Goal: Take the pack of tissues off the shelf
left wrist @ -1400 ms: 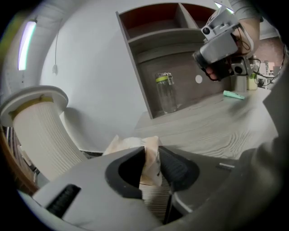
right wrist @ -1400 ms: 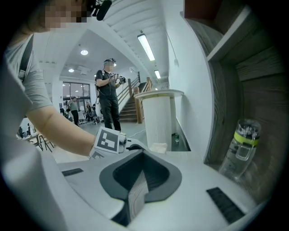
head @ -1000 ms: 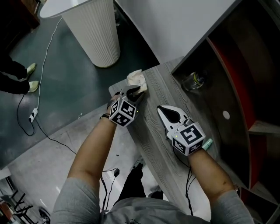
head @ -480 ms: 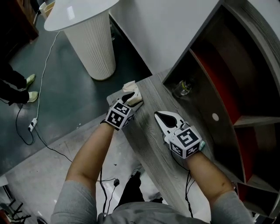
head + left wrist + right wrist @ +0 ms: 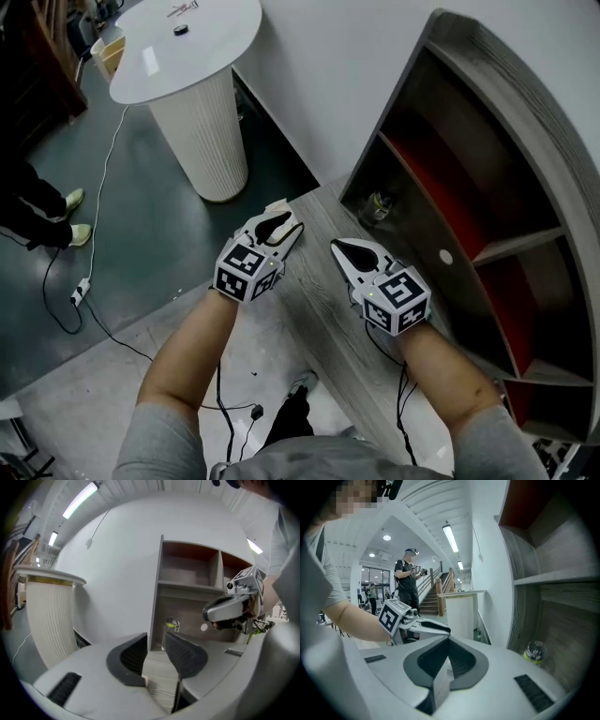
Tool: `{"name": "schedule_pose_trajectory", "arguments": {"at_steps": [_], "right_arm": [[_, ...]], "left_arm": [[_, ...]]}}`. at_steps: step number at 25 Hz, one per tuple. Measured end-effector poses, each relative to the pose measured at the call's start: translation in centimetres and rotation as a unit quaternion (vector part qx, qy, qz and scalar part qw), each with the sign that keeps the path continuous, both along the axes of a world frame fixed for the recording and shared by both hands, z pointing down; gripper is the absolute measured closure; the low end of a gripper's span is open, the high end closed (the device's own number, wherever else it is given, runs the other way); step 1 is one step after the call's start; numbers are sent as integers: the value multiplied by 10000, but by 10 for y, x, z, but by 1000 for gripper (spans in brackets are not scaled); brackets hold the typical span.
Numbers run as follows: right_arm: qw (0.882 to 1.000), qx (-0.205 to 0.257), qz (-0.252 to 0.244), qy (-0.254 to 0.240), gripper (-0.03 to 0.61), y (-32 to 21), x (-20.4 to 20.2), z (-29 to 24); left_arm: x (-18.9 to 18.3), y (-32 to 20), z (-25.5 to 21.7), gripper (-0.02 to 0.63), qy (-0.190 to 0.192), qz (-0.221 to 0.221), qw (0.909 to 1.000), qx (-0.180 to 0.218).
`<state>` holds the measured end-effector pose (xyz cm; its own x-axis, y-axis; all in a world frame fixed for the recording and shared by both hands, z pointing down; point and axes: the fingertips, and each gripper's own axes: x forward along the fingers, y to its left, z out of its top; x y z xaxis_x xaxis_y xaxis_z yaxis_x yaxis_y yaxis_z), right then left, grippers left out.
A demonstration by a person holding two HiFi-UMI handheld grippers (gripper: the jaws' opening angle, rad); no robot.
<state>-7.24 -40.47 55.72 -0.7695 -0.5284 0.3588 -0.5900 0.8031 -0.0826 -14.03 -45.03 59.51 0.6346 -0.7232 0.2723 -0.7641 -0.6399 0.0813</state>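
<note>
Pack of tissues lies off the shelf, on the table at 11 o'clock (task looks done); left gripper just half-closed on nothing, right gripper pinched together.

Bare grey wood-grain worktop runs open right up to the curved grey shelf unit with red back panels. In its lowest compartment, one small green-lidded glass jar blocks the far end. A white ribbed pedestal table crowds the worktop's far-left corner.
</note>
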Motion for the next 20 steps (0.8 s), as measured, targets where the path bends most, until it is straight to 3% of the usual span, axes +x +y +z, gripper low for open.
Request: {"name": "schedule_pose_trajectory", "arguments": {"at_steps": [5, 9, 13, 20], "right_arm": [[9994, 228, 245, -58, 555, -6, 15, -44], [9983, 407, 417, -32, 555, -2, 30, -79], [9966, 535, 633, 31, 555, 8, 55, -115], [9888, 657, 1328, 153, 557, 35, 133, -172]], "left_arm": [[5, 10, -63, 604, 264, 33, 9990, 358], [20, 20, -109, 603, 548, 251, 9972, 446], [49, 40, -155, 601, 536, 611, 9945, 667], [122, 62, -220, 601, 566, 1194, 9882, 780]]}}
